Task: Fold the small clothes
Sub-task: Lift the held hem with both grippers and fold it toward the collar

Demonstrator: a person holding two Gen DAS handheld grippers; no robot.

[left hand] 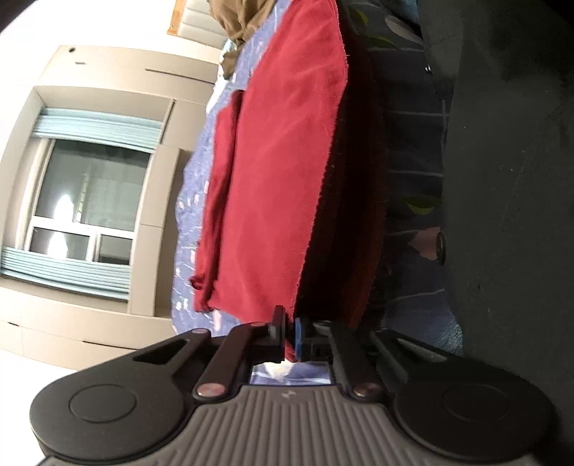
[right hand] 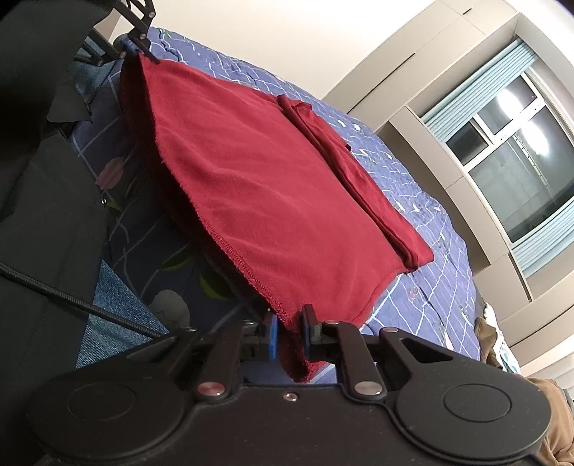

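Note:
A red garment (left hand: 276,172) (right hand: 258,186) lies spread over a blue patterned bedspread (right hand: 423,222), its near hem lifted off the bed. My left gripper (left hand: 291,333) is shut on one corner of that hem. My right gripper (right hand: 290,333) is shut on the other corner, with red cloth bunched between its blue pads. The left gripper also shows in the right wrist view (right hand: 143,43) at the top left, pinching the far corner. A folded sleeve (right hand: 344,165) lies along the garment's far side.
A brown garment (left hand: 236,21) (right hand: 552,408) lies on the bed beyond the red one. A window with blue blinds (right hand: 516,143) is set in the wall behind the bed. The person's dark clothing (right hand: 43,186) is at the bed's near edge.

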